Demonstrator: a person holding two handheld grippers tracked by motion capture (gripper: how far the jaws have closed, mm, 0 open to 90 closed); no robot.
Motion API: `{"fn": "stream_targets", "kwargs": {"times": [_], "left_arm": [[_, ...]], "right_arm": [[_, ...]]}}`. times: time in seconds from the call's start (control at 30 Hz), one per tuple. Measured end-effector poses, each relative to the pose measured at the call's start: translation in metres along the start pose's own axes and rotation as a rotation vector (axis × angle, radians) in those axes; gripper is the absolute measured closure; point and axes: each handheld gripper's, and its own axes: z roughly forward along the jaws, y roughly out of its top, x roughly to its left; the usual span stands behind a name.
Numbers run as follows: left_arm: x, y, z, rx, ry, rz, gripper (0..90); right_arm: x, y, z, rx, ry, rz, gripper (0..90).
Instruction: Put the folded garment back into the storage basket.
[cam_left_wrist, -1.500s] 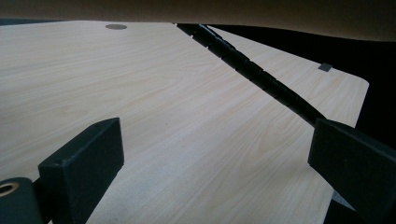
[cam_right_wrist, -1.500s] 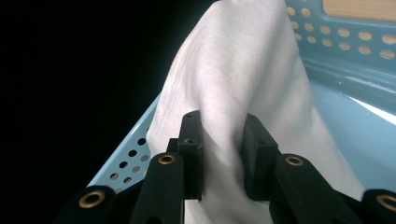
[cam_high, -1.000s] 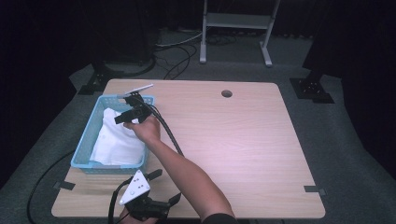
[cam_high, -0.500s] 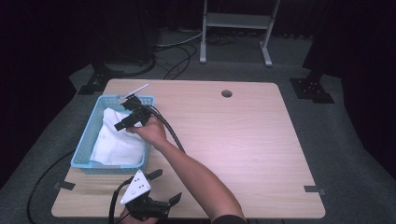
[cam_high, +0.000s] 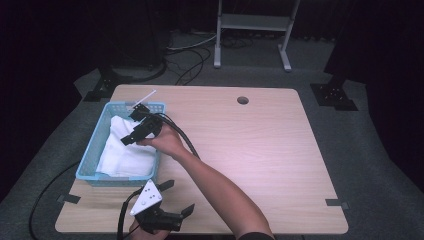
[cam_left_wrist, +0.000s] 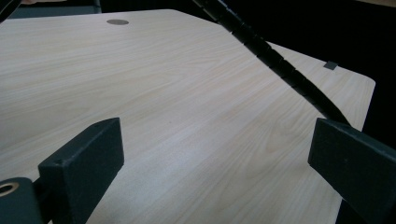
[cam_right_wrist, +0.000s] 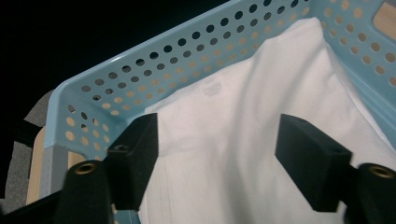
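Observation:
A light-blue perforated basket (cam_high: 94, 150) stands at the table's left and holds a folded white cloth (cam_high: 125, 157). A person's right arm reaches across to it with my right gripper (cam_high: 132, 130) over the basket's far right part. In the right gripper view that gripper (cam_right_wrist: 217, 135) is open; its jaws have just been opening, and the cloth (cam_right_wrist: 243, 98) lies beyond them, unpinched. My left gripper (cam_high: 176, 198) rests at the front edge, open. Its own view shows the left gripper (cam_left_wrist: 215, 140) with only bare tabletop between its wide-set jaws.
The wooden table (cam_high: 260, 145) has a round cable hole (cam_high: 243, 100) at the back. The right gripper's black cable (cam_left_wrist: 280, 65) runs over the tabletop. A metal stand (cam_high: 252, 30) and cables lie on the floor behind the table.
The right gripper's jaws have spread apart above the cloth, and the hand has drifted slightly toward the near side. The left gripper has stayed put.

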Motion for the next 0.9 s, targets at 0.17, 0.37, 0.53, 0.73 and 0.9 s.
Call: {"fn": "stream_targets", "kwargs": {"times": [0.17, 0.37, 0.53, 0.73, 0.9], "left_arm": [[0.0, 0.0, 0.004, 0.008, -0.01, -0.004, 3.2], [-0.001, 0.0, 0.002, 0.003, -0.012, -0.003, 3.2], [-0.002, 0.0, -0.001, 0.0, -0.009, -0.004, 3.2], [-0.003, 0.0, -0.002, 0.0, -0.008, -0.002, 3.2], [-0.008, 0.0, 0.0, 0.004, -0.012, 0.011, 3.2]], "right_arm": [[-0.002, -0.005, -0.008, -0.013, 0.023, 0.004, 20.5], [0.004, -0.009, -0.012, -0.013, -0.014, -0.077, 17.0], [0.01, -0.01, -0.017, -0.028, -0.019, -0.099, 12.7], [0.017, -0.012, -0.029, -0.062, -0.018, -0.118, 11.3], [0.018, -0.016, -0.038, -0.08, -0.029, -0.106, 10.7]]}}
